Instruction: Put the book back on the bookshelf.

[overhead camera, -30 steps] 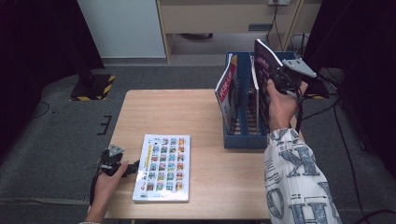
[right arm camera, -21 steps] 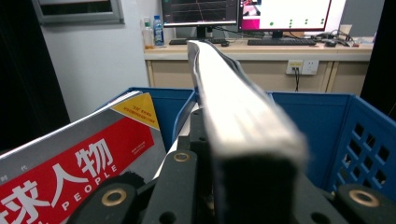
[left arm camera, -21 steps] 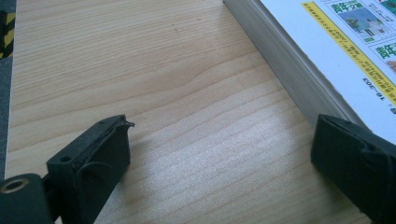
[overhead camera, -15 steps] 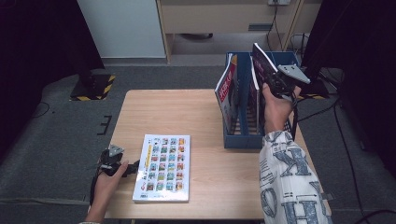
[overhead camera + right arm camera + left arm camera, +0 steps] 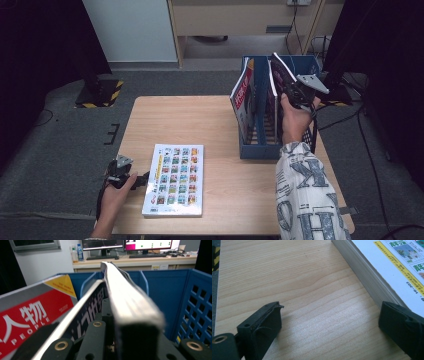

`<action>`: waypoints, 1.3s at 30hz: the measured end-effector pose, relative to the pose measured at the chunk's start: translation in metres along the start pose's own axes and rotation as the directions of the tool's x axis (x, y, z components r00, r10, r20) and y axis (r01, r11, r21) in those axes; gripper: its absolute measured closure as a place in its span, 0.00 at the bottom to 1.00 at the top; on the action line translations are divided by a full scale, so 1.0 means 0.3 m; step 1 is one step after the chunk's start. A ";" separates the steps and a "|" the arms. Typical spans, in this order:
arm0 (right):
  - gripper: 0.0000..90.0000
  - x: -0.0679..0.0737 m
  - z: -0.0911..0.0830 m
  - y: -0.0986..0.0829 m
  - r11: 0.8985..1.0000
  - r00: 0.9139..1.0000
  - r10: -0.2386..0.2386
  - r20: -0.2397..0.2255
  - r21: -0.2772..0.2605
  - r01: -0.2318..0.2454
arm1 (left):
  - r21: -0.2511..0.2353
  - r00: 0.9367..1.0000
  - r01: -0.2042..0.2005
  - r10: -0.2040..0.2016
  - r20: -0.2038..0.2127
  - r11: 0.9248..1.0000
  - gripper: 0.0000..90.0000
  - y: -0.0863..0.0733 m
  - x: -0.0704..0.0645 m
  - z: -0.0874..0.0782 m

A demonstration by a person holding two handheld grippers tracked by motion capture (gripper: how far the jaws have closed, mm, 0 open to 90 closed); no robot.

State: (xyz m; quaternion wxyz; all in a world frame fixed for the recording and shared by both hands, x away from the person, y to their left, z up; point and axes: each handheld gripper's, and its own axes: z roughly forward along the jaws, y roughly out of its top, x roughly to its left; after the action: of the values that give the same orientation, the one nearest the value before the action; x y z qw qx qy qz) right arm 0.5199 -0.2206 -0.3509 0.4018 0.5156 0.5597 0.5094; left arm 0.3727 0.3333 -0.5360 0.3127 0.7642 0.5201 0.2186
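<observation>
Fig.: Filing a magazine into a blue file rack, w/ a second book waiting.

R gripper (image 5: 292, 92) – my fingers are clamped tight on the lower edge of a dark-covered magazine (image 5: 281, 72), held up over the blue file rack (image 5: 257, 145) at the far right of the tabletop (image 5: 200, 120). I hold it by the bottom edge, spine roughly along the slots, probably so it can drop between the dividers w/o fouling them. It is tilted, top leaning left toward the red-and-white magazine (image 5: 242, 95) already standing in the left slot. In the right gripper view its page block (image 5: 125, 297) runs away from me as a pale, slightly bowed strip; pages sag a little, so it reads as thin and floppy.

L gripper (image 5: 131, 181) – fingers (image 5: 259, 322) spread wide, holding nothing, resting low on the tabletop just beside the left edge of the picture book (image 5: 174, 179). One finger sits close against that edge, the other well clear; likely parked ready for the next pick. The book lies flat, cover up: white w/ a grid of small colour pictures, thick page block.
</observation>
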 end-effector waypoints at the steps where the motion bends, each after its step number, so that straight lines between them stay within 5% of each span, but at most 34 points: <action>1: 0.92 -0.003 0.002 -0.007 1.000 1.000 0.004 -0.001 0.005 -0.004 | 0.000 1.000 0.000 0.000 0.000 1.000 0.04 0.000 0.000 0.000; 16: 0.91 -0.011 0.014 -0.072 0.999 1.000 0.005 -0.013 0.054 -0.005 | -0.002 1.000 0.001 -0.001 0.000 1.000 0.04 0.000 0.000 0.001; 31: 0.89 -0.011 0.016 -0.073 0.997 0.999 -0.011 -0.052 0.070 0.015 | -0.002 1.000 0.001 -0.001 0.001 1.000 0.04 0.000 0.000 0.001; 39: 0.93 -0.024 0.013 -0.066 0.997 0.999 -0.031 -0.008 0.068 0.031 | -0.002 1.000 0.001 -0.001 0.000 1.000 0.04 0.000 0.000 0.001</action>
State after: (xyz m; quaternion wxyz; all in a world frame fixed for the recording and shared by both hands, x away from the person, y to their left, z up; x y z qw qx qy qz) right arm 0.5213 -0.2263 -0.3715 0.3899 0.5186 0.5860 0.4854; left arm 0.3730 0.3332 -0.5361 0.3136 0.7636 0.5203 0.2187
